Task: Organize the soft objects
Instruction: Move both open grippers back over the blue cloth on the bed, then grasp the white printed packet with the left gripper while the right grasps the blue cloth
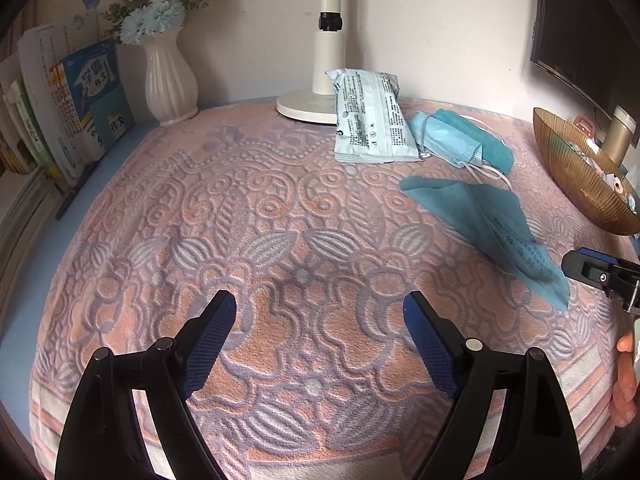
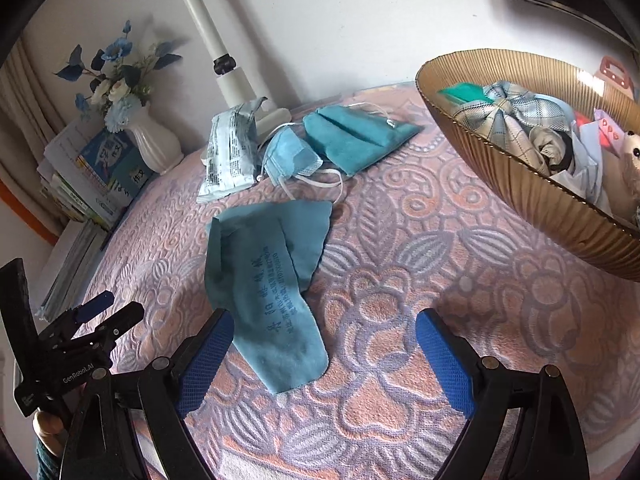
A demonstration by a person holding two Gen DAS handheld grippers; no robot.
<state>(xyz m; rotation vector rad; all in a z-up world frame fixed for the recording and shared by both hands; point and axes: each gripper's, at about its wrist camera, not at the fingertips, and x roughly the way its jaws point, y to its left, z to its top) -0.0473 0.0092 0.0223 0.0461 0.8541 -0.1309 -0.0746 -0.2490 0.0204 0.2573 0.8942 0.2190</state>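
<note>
A teal cloth with printed text lies flat on the patterned towel. My right gripper hangs open just over the cloth's near end, its left finger beside the cloth's edge, with nothing clamped. Further back lie a folded teal cloth, a light blue face mask and a printed wipes packet. My left gripper stands open over bare towel, left of the cloth, and shows at the left edge of the right wrist view.
A ribbed golden bowl with a plaid bow and small items sits at the right. A white lamp base, a white vase of blue flowers and stacked books line the back and left. A hand shows at the right edge.
</note>
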